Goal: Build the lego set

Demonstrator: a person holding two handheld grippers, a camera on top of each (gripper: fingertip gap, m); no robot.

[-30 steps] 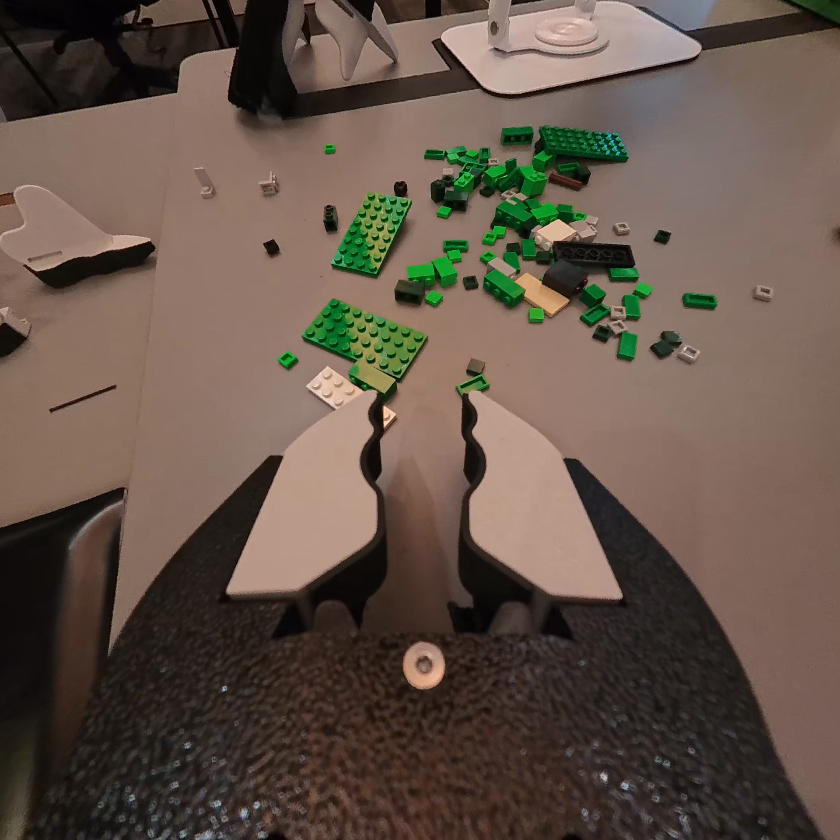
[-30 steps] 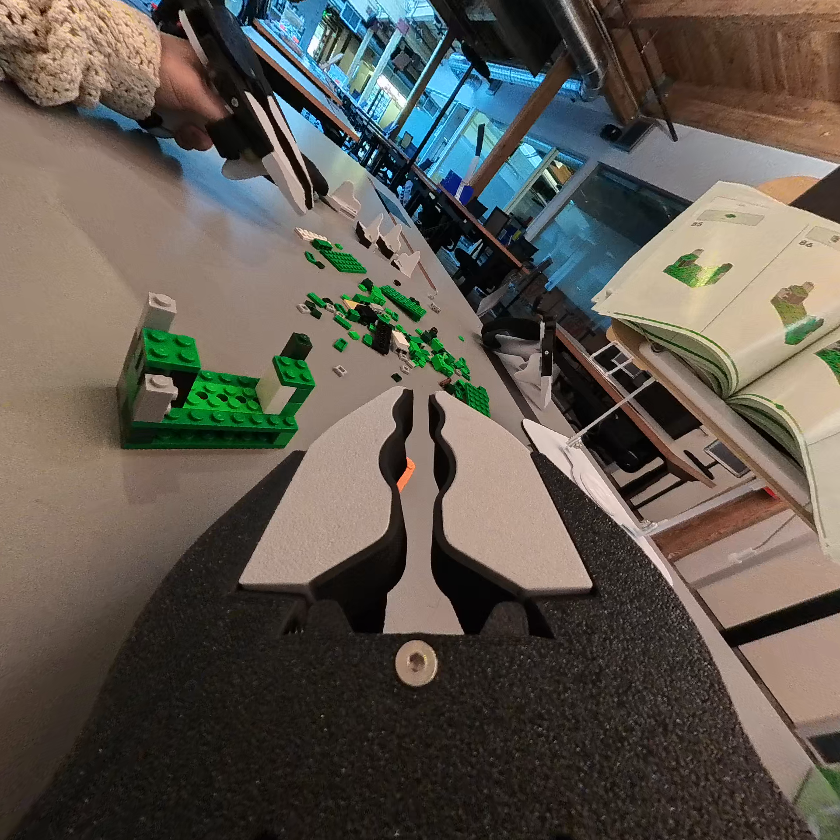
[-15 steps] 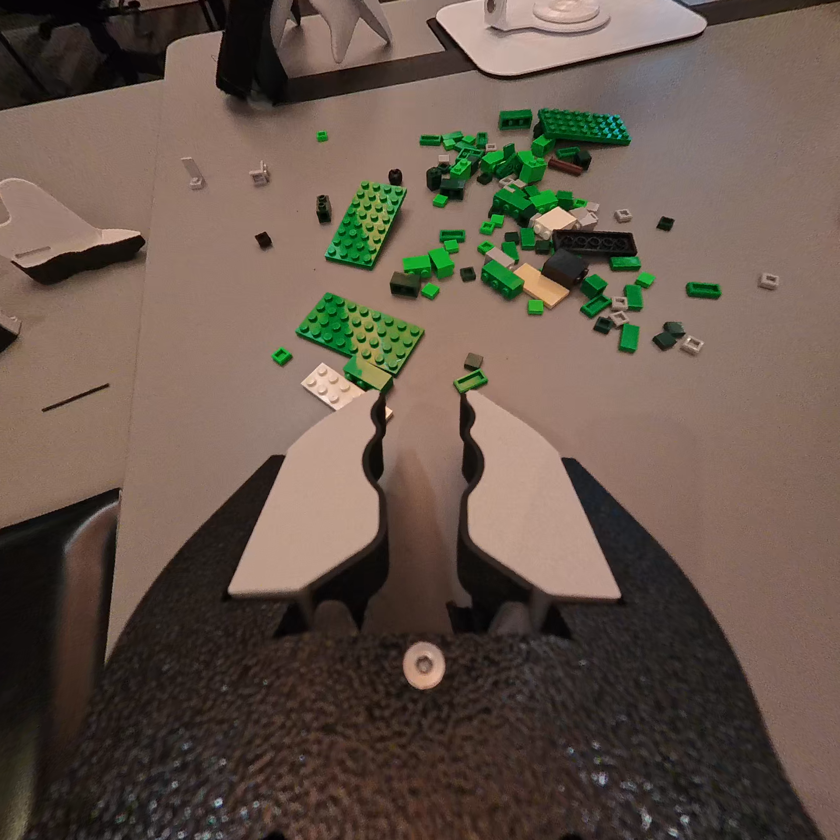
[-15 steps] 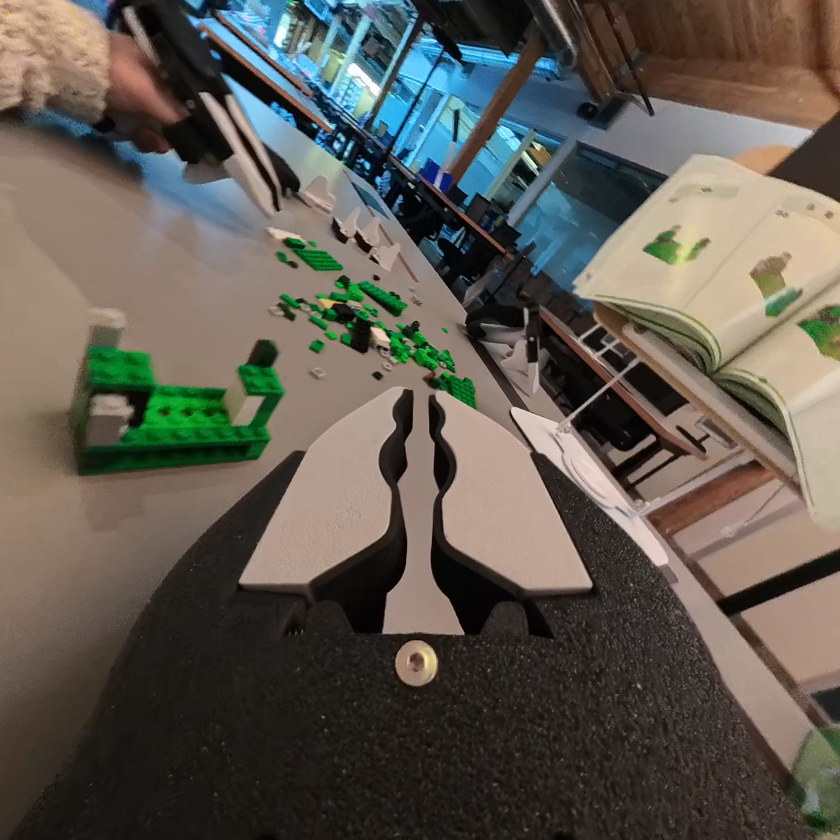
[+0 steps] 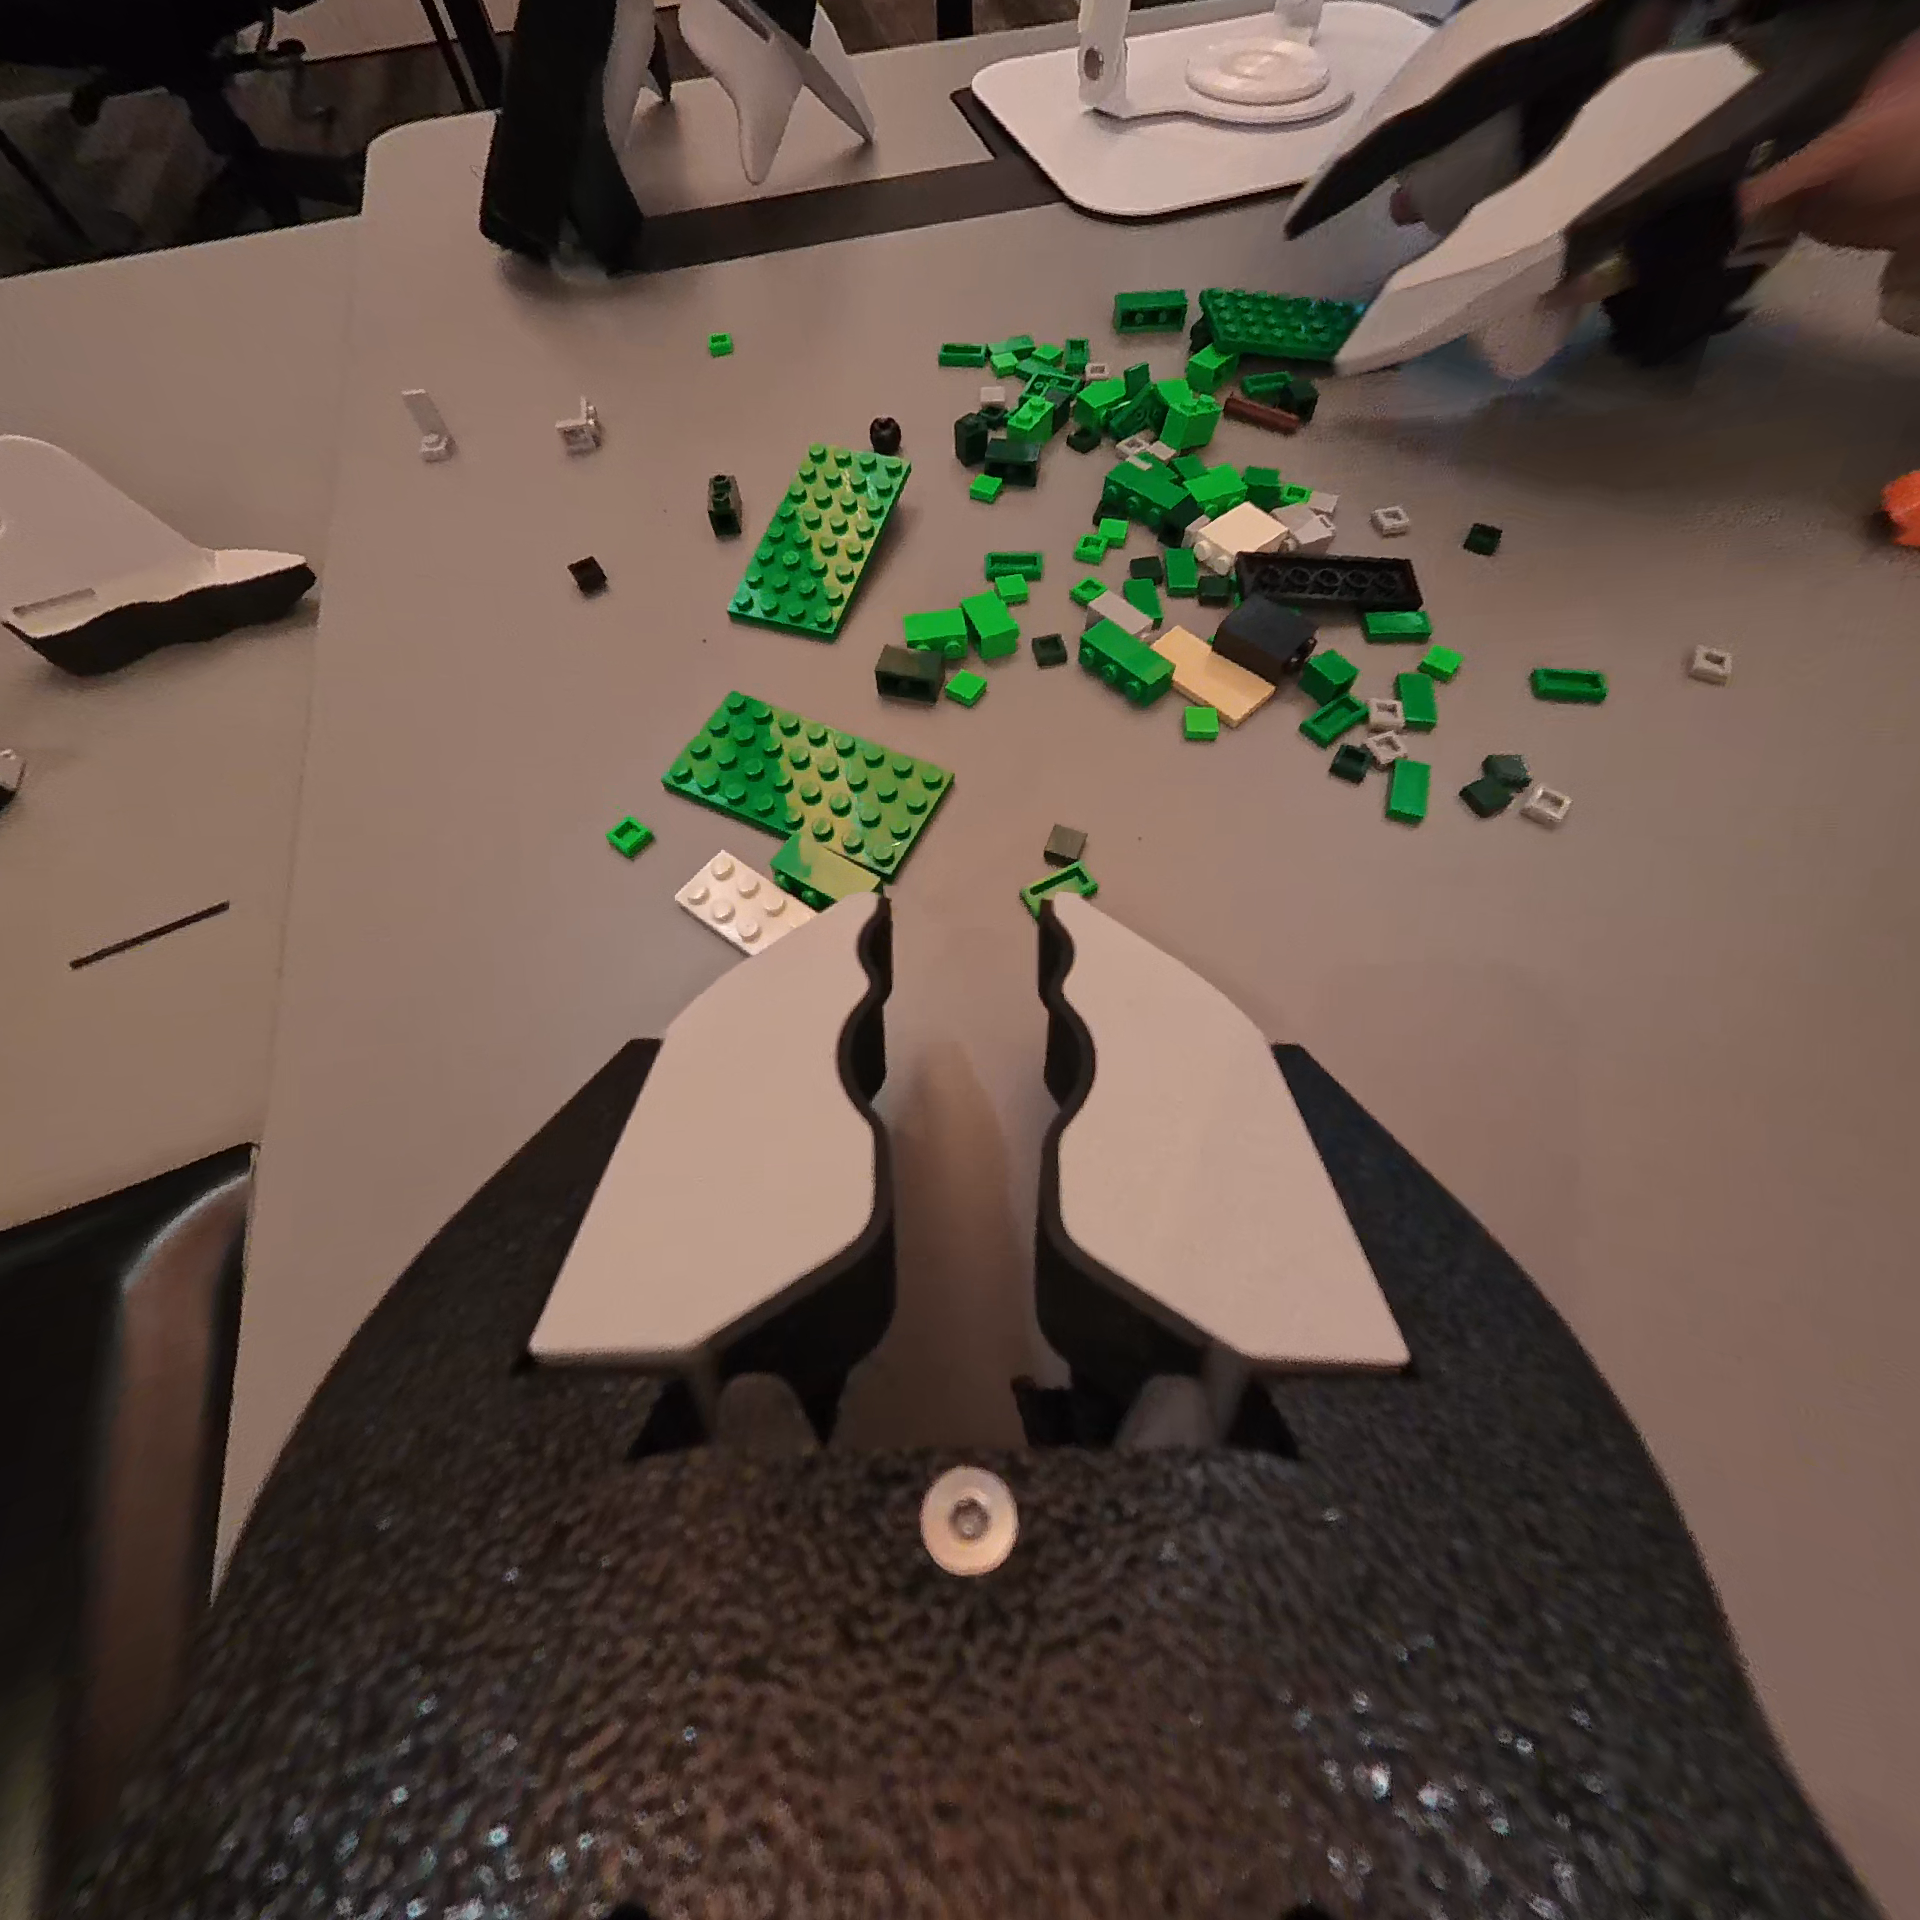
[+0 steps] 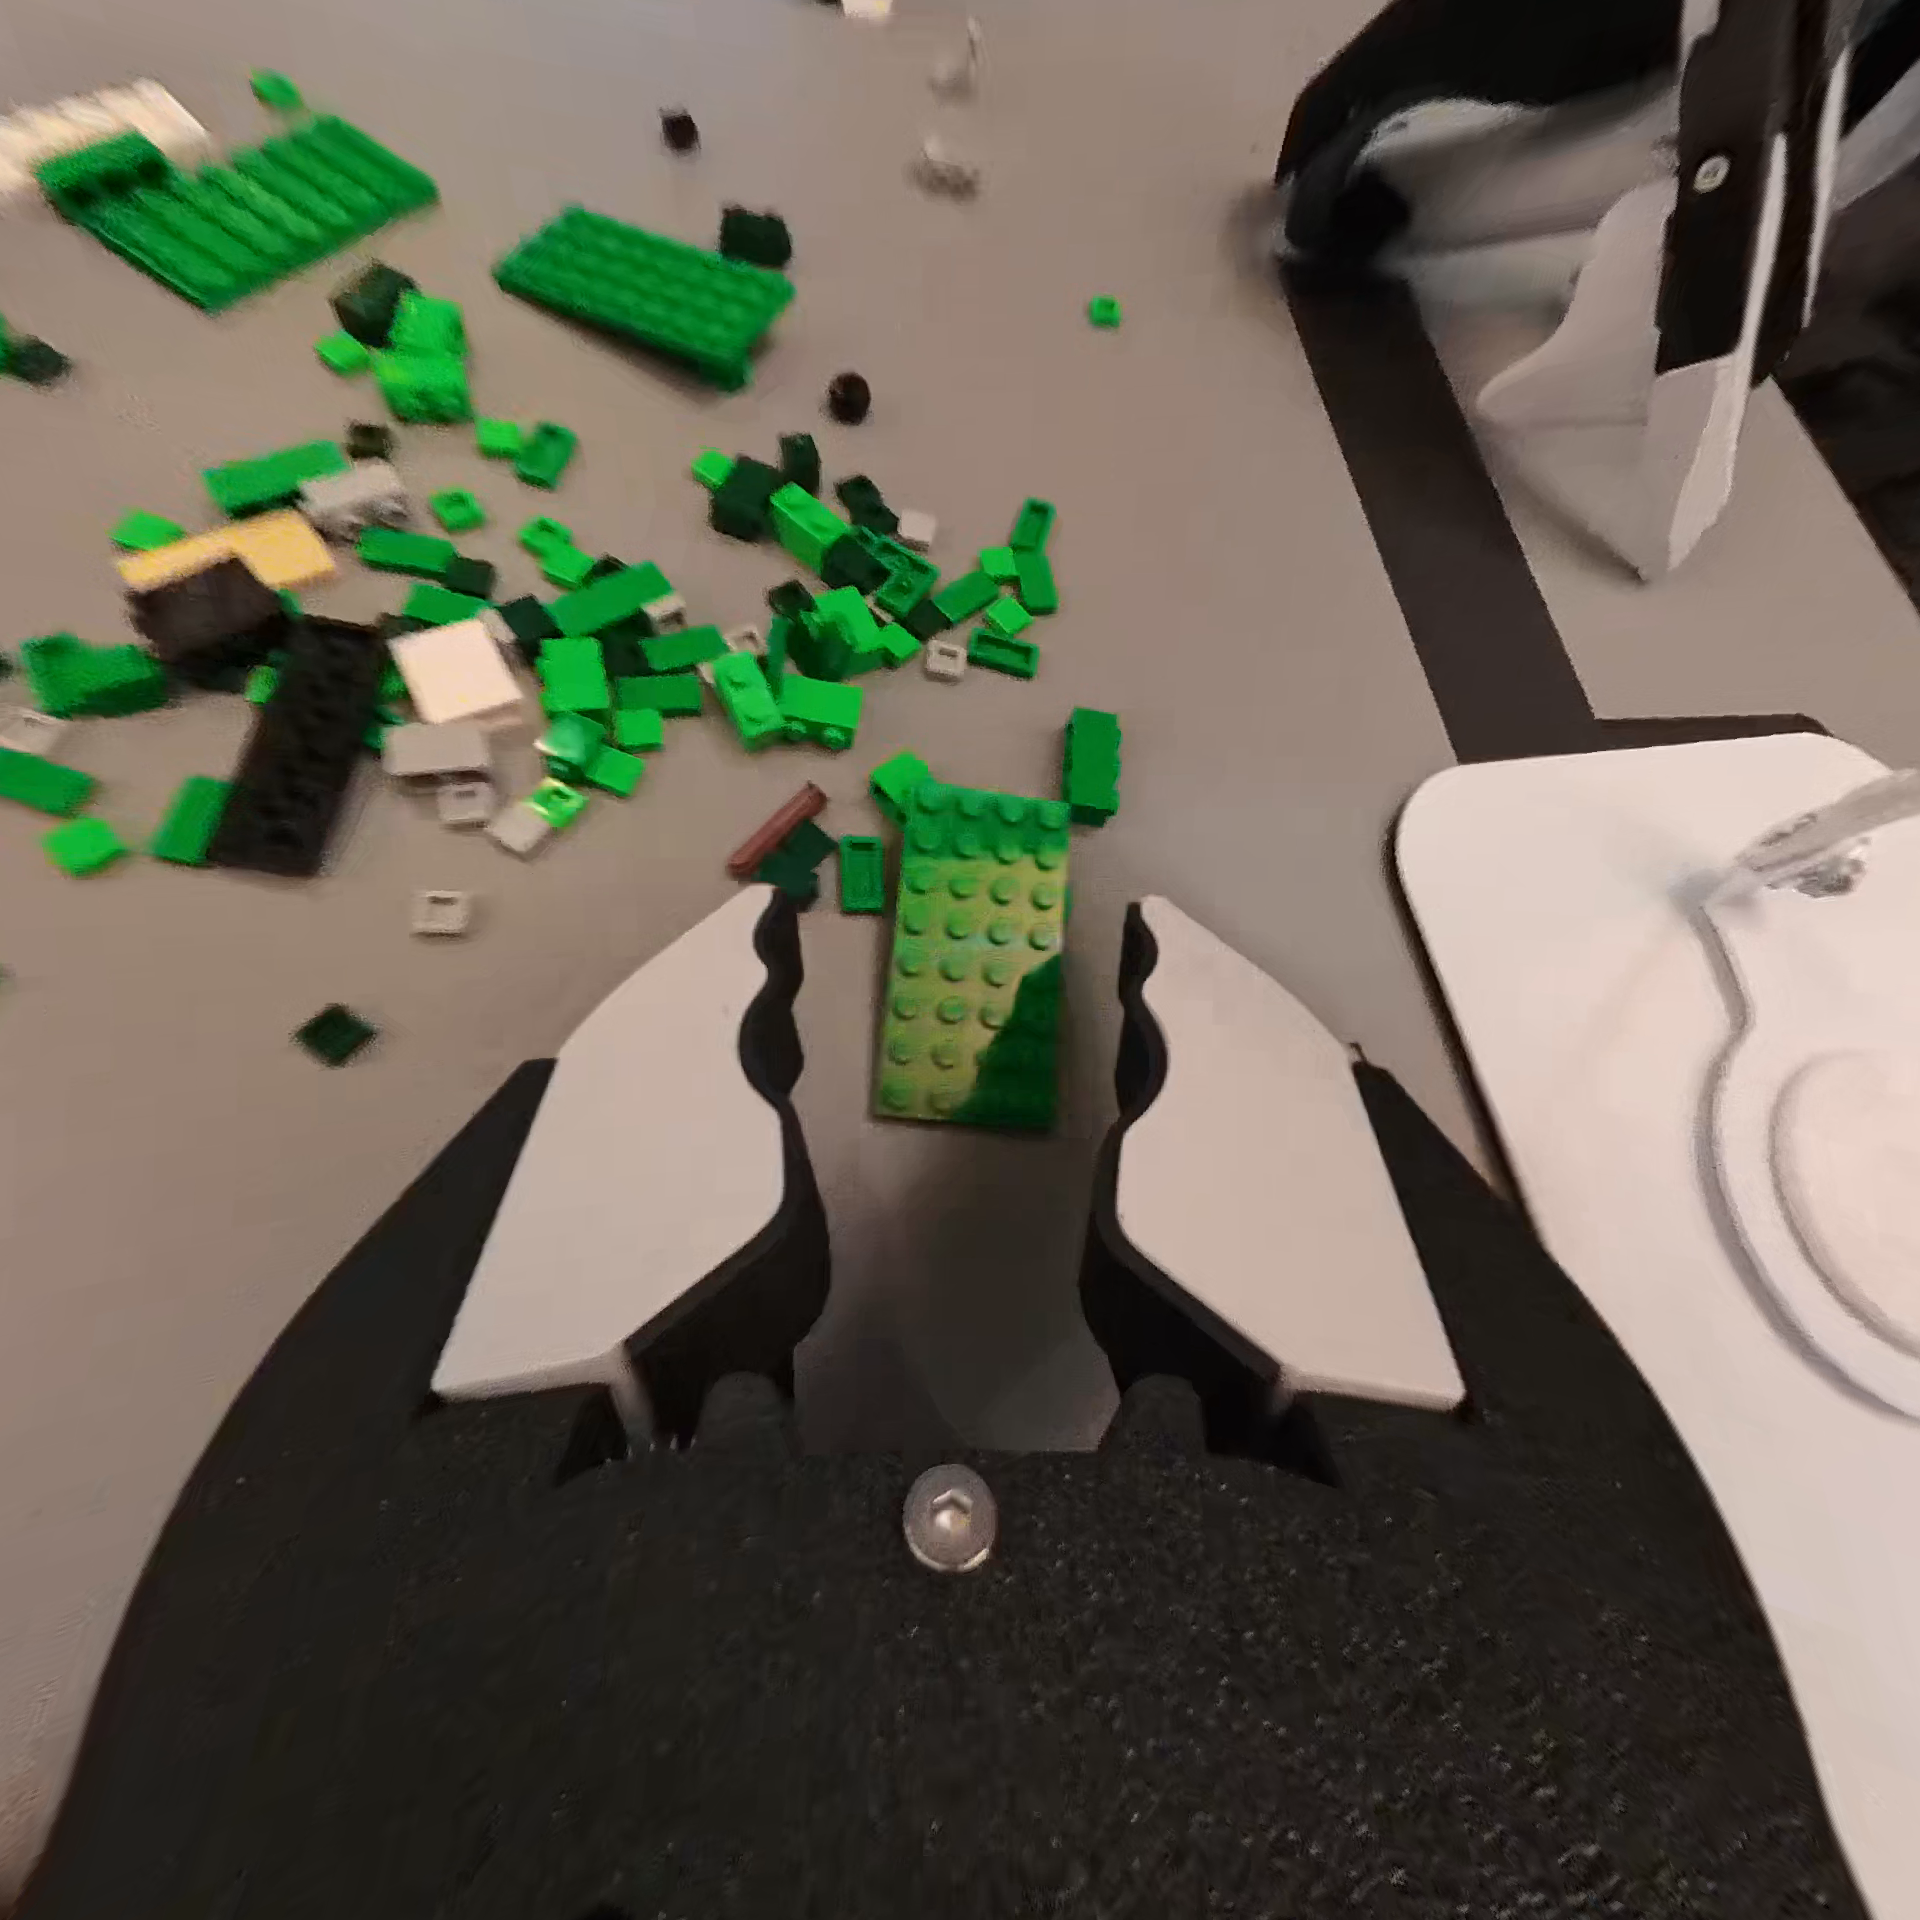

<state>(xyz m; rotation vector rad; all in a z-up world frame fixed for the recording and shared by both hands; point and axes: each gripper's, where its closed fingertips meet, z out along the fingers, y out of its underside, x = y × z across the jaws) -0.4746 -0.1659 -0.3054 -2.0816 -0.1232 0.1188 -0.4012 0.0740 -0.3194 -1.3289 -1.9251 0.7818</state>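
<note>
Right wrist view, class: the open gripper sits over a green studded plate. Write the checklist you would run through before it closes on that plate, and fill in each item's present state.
1. Right gripper open wider than the green plate: ok.
2. Plate lined up between the fingers: ok, it lies lengthwise in the gap.
3. Plate free of neighbours: not ok, a small green tile and a green brick lie against its far end.
4. Fingertips down at plate level: cannot tell, the picture is blurred.
5. Left gripper out of the way: ok, open and empty near the white plate.
</note>
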